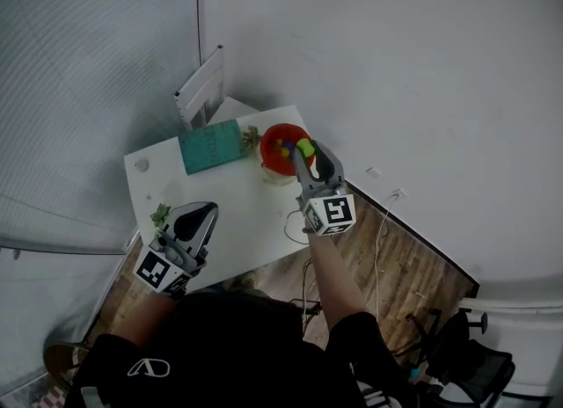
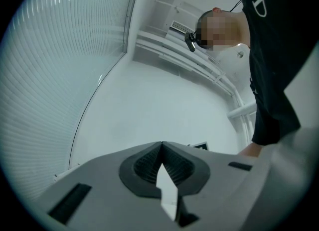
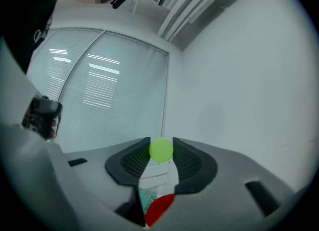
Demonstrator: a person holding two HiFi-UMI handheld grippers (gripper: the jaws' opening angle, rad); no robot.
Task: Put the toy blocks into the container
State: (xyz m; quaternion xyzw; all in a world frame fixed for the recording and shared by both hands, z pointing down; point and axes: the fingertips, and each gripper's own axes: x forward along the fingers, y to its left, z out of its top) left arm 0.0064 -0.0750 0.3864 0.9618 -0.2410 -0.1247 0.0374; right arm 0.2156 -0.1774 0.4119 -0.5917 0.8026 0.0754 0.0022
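Outstretched right hand-held gripper (image 3: 161,146) pinches green block (image 1: 306,148) over container (image 1: 269,163); left hand-held gripper (image 2: 162,145) closed.

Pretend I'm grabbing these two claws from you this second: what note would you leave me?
Left claw: shut, empty, held near the table at its front left corner.
Right claw: shut on a lime-green block, held by the right rim of the red container.
Done: several coloured blocks already lie in the container.
Left: probably drop this block in. A small green item sits at the table's left side; I can't tell whether it's a block, so check it.
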